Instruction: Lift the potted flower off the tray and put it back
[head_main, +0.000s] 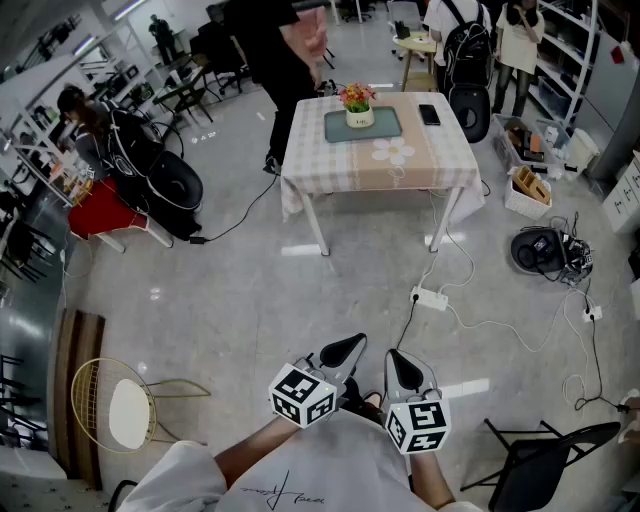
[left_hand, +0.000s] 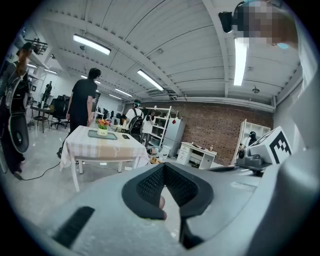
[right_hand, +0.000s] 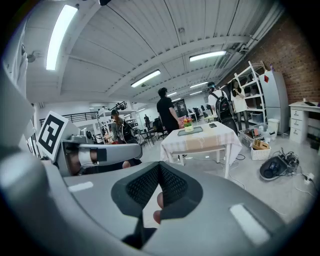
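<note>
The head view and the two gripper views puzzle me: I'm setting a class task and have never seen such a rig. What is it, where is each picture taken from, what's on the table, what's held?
No robot: a person holds a gripper in each hand. The head view looks down from the person's head at the left gripper and right gripper, each with a marker cube. The other two pictures come from cameras riding on them. Both are shut, holding nothing. Across the floor, a table carries a tray with the potted flower on it and a phone beside.
</note>
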